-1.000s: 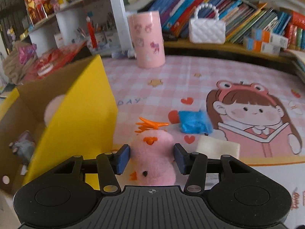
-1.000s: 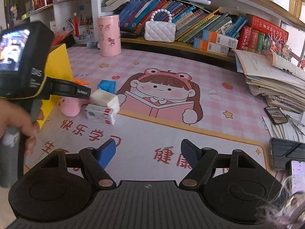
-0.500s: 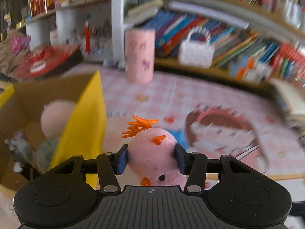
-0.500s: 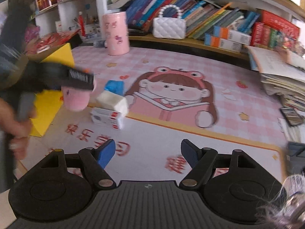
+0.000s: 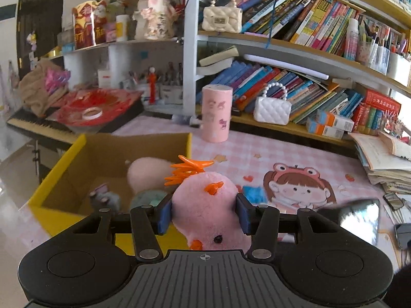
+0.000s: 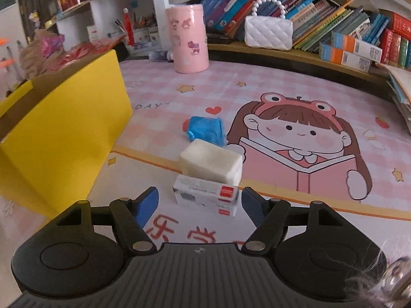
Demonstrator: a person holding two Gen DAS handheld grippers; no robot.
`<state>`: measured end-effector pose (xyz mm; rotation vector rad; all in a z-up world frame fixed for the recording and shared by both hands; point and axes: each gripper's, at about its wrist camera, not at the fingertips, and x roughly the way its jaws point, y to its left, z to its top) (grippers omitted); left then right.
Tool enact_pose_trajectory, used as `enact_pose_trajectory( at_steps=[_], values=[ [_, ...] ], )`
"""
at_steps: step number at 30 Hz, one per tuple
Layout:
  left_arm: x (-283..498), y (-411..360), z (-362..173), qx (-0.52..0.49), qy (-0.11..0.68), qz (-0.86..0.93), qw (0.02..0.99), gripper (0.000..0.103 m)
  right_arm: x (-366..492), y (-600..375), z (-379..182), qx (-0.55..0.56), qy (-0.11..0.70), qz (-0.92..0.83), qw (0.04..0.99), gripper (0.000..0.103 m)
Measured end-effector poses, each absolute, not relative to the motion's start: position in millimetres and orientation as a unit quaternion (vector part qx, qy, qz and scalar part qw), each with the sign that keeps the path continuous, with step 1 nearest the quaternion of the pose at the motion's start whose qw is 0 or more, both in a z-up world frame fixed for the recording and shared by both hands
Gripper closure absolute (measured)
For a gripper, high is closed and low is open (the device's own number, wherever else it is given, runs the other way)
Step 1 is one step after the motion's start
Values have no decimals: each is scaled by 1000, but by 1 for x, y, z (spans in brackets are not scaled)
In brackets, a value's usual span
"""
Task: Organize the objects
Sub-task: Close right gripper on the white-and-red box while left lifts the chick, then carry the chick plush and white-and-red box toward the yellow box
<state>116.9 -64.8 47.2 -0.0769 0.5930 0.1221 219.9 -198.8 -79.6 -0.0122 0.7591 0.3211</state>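
Lower centre: left gripper (image 5: 204, 217) clenched on fuzzy pink chick plush (image 5: 205, 205), carried for dropping into yellow-rimmed cardboard box (image 5: 77, 143), centre left. Right gripper (image 6: 196, 205), closing yet empty, brackets small white printed carton (image 6: 205, 195) beneath a white block (image 6: 210, 164).

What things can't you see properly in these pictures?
- Left wrist view: the grey toy in the yellow box, partly hidden behind the left gripper.
- Right wrist view: the small white box, half hidden under the white block; its print is too small.
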Motion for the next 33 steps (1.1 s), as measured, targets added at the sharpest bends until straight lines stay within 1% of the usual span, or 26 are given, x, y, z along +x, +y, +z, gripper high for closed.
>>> enact_pose_trajectory(
  at_steps=[2,3,4,5,11,23,28,33],
  values=[
    [110,-58,45,-40,300,65,951,54,223,-195,-83,-10,370,144,918,38],
    [107,-55,44,-42,301,69,950,54,225,-193,-85,-13,370,138,918,42],
    [105,-52,44,-43,301,71,950,54,226,-192,-87,-16,373,133,918,49],
    [102,-50,45,-43,299,71,951,54,227,-191,-89,-18,374,126,919,50],
    [87,-39,44,-50,291,60,954,54,217,-196,-83,-14,368,116,922,50],
    [59,-10,25,-76,292,17,953,54,140,-217,-26,4,355,111,928,50],
    [47,8,15,-80,301,11,950,54,104,-205,-8,8,349,120,929,50],
    [33,26,8,-96,315,-5,944,54,77,-179,-6,-13,349,131,928,50]
  ],
)
